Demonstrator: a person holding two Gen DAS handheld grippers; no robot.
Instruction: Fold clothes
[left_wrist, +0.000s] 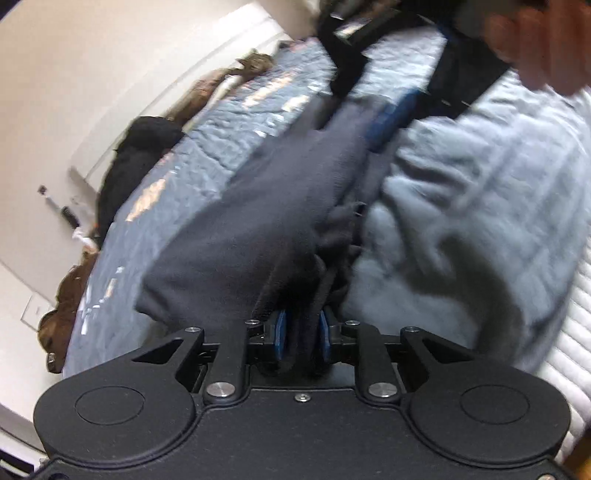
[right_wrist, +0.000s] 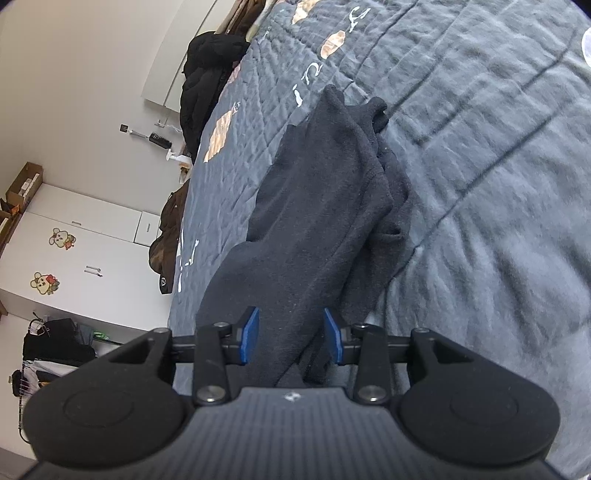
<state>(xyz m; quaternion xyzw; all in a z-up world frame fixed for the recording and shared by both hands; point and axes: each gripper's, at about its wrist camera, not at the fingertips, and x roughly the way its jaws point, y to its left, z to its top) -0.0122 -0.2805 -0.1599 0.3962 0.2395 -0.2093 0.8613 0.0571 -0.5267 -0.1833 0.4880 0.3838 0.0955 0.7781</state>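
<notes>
Spread across a quilted grey bedcover (right_wrist: 480, 155), the dark garment (right_wrist: 317, 206) is pinched at one end by the left gripper (left_wrist: 302, 334); the right gripper (right_wrist: 291, 334) is clamped on a thicker bunch. A fold is judged underway; a joint carry-over is called for next.

No legible text — only unreadable white marks on the quilt (right_wrist: 461, 129)

Bare quilt (right_wrist: 480, 147) right; black coat (right_wrist: 207, 74) left.
</notes>
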